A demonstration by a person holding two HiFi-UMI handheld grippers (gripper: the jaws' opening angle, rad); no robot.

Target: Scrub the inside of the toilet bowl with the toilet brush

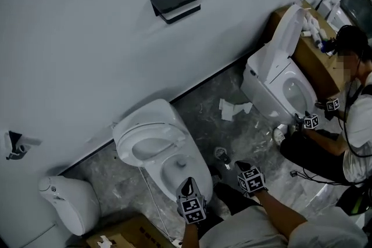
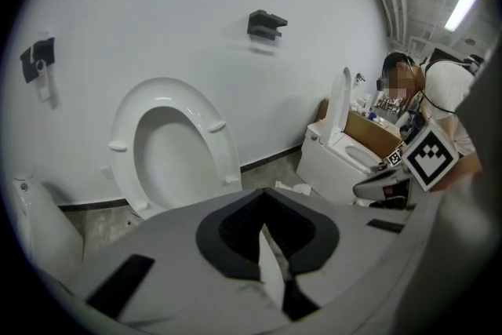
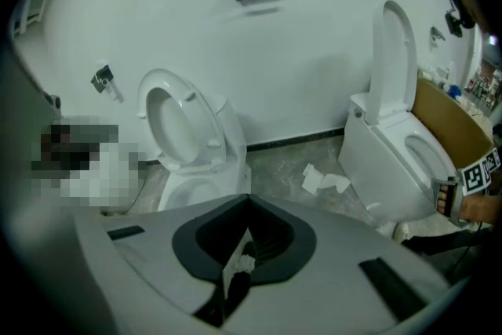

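Both grippers are closed and hold nothing. The left hand-held gripper (image 1: pixel 187 187) hangs over the near edge of the toilet bowl (image 1: pixel 173 170); the right hand-held gripper (image 1: pixel 243 168) is just right of it, above the floor (image 1: pixel 256 142). There is a pale speck at the right jaw seam, too small to tell what. The seat (image 1: pixel 148 145) is up, so the bowl is open. The toilet brush is not identifiable in any view. A small dark thing (image 1: pixel 222 155) on the floor right of the bowl may be it; cannot tell. Likely step: fetch the brush. Do it well by opening one gripper, clamping the handle firmly, keeping the bristles down and clearing the seat.
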